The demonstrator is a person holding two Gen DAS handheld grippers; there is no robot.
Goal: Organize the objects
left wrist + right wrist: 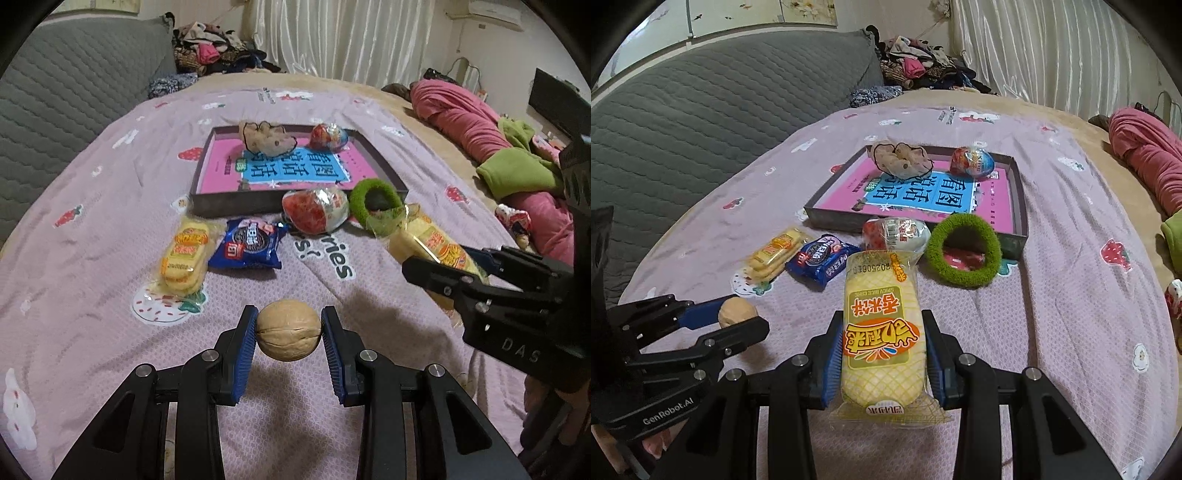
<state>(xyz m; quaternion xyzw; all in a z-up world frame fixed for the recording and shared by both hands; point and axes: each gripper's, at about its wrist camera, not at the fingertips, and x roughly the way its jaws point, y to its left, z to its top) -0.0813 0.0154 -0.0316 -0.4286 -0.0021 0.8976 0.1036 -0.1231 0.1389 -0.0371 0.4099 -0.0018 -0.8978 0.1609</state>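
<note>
My left gripper (pixel 289 334) is shut on a tan walnut (pixel 288 334), held above the pink bedspread; the same walnut (pixel 737 312) shows in the right wrist view at the left. My right gripper (pixel 882 350) is shut on a yellow rice cake packet (pixel 881 336), which reaches forward past the fingers; that packet (pixel 432 243) also appears at the right of the left wrist view. Ahead lies a shallow dark box (pixel 207 206) with a pink and blue bottom, holding a beige scrunchie (pixel 267 138) and a foil egg (pixel 330 136).
In front of the box lie a second yellow rice cake packet (pixel 183 254), a blue cookie packet (pixel 251 245), a red foil egg (pixel 316 212) and a green fuzzy ring (pixel 376 203). Pink and green clothes (pixel 480 125) lie at the right, a grey quilt (pixel 74 92) at the left.
</note>
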